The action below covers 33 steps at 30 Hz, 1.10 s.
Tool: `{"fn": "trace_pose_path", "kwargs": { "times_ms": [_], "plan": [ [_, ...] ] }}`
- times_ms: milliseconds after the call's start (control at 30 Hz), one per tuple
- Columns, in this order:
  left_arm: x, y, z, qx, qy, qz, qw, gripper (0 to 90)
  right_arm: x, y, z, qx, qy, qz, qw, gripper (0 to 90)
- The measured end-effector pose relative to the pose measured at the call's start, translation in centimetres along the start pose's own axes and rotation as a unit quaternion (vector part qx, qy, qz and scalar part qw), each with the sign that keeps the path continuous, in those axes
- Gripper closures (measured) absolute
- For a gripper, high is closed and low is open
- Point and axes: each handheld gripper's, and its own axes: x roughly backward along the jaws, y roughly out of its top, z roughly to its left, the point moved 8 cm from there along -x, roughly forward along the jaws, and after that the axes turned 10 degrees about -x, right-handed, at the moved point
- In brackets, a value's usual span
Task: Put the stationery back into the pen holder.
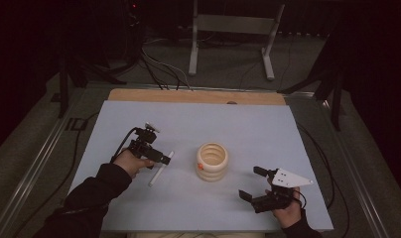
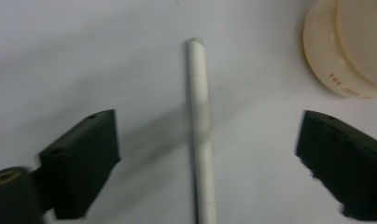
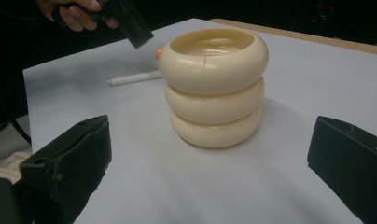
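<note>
Left gripper (image 2: 207, 163), jaws wide, straddling a thin white stick (image 2: 200, 130) left of the ribbed cream cup (image 1: 212, 161): probably light, stiff, prone to rolling; grasp mid-length.

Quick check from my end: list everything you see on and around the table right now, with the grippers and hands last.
white stick: one, white, lying flat on the table between the left gripper's open jaws, untouched.
ringed holder: one, cream, three stacked rings, upright at mid-table, top open.
table: one, pale blue sheet, wooden edge at the far side.
metal frame: one, grey, on the floor beyond the table.
cables: several, on the floor beyond the table.
left gripper: one, black, open over the stick.
right gripper: one, black, open, facing the holder.
hands: two, dark sleeves.
</note>
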Motion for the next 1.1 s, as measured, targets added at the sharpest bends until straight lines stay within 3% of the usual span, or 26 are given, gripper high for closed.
{"fn": "trace_pose_path", "kwargs": {
  "times_ms": [233, 633, 700, 733, 1000, 1100],
  "plan": [
    [-0.9, -0.5, -0.1, 0.001, 0.002, 0.020, 0.9998, 21.6, 0.0, 0.0, 0.0, 0.001, 0.000, 0.000, 1.0000, 0.0],
    [-2.0, -1.0, -0.6, -0.017, 0.009, 0.053, 0.9984, 41.6, 0.0, 0.0, 0.0, 0.001, -0.001, 0.001, 1.0000, 0.0],
    [-2.2, -1.0, -0.6, -0.017, 0.012, 0.054, 0.9983, 44.7, 0.0, 0.0, 0.0, 0.000, -0.001, 0.001, 1.0000, 0.0],
    [-2.3, -1.0, -0.8, -0.026, 0.011, 0.055, 0.9981, 46.2, 0.0, 0.0, 0.0, 0.000, -0.001, 0.001, 1.0000, 0.0],
    [-2.9, -0.3, -0.5, -0.023, 0.019, 0.055, 0.9981, 56.6, 0.0, 0.0, 0.0, 0.000, 0.000, 0.001, 1.0000, 0.0],
    [-3.1, -0.2, -0.4, -0.030, 0.024, 0.061, 0.9974, 58.2, 0.0, -0.1, 0.0, -0.001, 0.001, 0.002, 1.0000, 0.0]
  ]
}}
